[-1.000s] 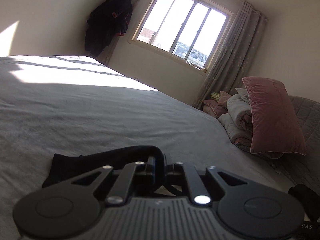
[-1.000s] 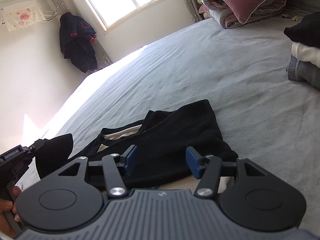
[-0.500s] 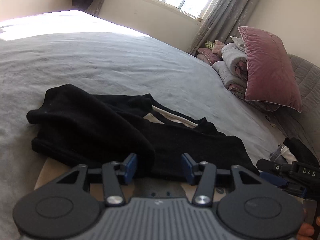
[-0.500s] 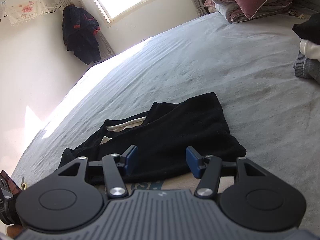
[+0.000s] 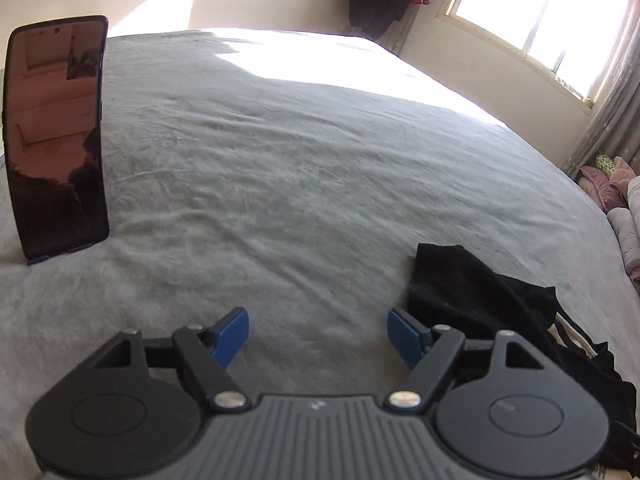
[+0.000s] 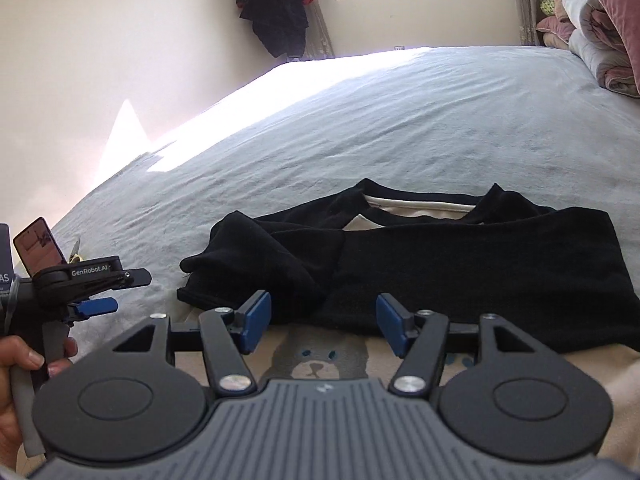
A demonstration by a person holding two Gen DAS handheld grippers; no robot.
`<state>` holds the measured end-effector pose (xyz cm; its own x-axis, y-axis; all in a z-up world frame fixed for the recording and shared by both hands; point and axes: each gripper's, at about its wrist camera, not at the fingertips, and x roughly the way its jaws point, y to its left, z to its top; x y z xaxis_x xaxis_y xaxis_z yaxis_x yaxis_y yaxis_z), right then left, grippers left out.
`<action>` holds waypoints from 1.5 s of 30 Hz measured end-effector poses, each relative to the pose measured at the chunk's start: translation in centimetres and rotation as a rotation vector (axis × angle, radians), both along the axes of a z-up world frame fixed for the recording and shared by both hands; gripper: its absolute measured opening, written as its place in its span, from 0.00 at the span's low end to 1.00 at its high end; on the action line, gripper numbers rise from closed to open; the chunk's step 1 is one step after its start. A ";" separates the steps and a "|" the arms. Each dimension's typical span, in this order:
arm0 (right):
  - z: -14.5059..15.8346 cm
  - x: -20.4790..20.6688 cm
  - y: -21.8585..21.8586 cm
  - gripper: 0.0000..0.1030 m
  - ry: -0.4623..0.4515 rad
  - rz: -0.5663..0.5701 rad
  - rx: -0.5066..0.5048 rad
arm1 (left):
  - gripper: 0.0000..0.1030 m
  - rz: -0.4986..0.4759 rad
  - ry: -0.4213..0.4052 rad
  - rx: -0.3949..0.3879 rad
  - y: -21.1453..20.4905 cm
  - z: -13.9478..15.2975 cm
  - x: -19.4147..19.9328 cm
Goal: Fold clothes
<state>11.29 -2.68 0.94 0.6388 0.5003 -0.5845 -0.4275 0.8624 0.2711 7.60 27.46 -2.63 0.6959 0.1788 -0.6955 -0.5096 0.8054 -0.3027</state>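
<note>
**Both grippers free beside the half-folded sweater**

Grey bedding fills the room almost from wall to window, and sunlight falls on its far part. On the near side of the bed lies the black sweater, with its sleeves laid across the body and a cream lining visible at the collar. Under its near edge a cream cloth with a bear print shows.

The right gripper hangs just above the sweater's near hem, pointing downward along it; its jaws are opening and nothing is between them. The left gripper is over bare bedding just to the left of the sweater, tilted down; its jaws are also opening and are empty. A hand holds its handle. A phone stands upright well to the left of the sweater.

My judgement of the risk: the left sleeve looks loosely bunched, so a grab at the hem could drag it and undo the fold. A pinch at the hem could also catch the bear cloth underneath and lift both together.
</note>
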 end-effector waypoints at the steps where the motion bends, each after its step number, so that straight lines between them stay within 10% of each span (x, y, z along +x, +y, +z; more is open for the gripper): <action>1: -0.1 0.1 1.9 0.65 -0.016 0.038 -0.021 | 0.76 0.003 0.001 -0.035 0.9 -0.3 -0.1; 15: -3.6 4.4 17.6 0.65 -0.201 0.256 -0.375 | 0.79 0.114 -0.079 -0.234 4.3 -0.7 -1.0; 18: -4.2 5.4 18.3 0.34 -0.216 0.255 -0.422 | 0.79 0.125 -0.081 -0.238 4.2 -0.8 -0.9; 23: -1.9 6.1 14.6 0.18 -0.181 0.150 -0.259 | 0.74 0.070 -0.093 -0.220 3.2 -0.6 -0.4; 25: -0.5 6.3 12.0 0.17 -0.163 0.090 -0.175 | 0.46 0.014 -0.091 -0.209 2.2 -0.6 0.0; 28: 1.0 6.5 8.4 0.17 -0.132 0.029 -0.061 | 0.39 -0.075 -0.084 -0.218 0.5 -0.9 0.8; 36: 1.7 6.8 3.9 0.17 -0.025 -0.012 0.127 | 0.39 -0.167 -0.105 -0.310 -1.4 -1.4 1.6; 45: -0.4 8.3 10.3 0.19 0.016 0.056 0.094 | 0.37 -0.170 -0.134 -0.278 -0.7 -1.1 1.7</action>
<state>19.56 7.60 0.52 0.5990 0.5879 -0.5437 -0.4692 0.8079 0.3567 9.27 26.71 -3.69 0.7881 -0.1312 -0.6014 -0.3158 0.7525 -0.5779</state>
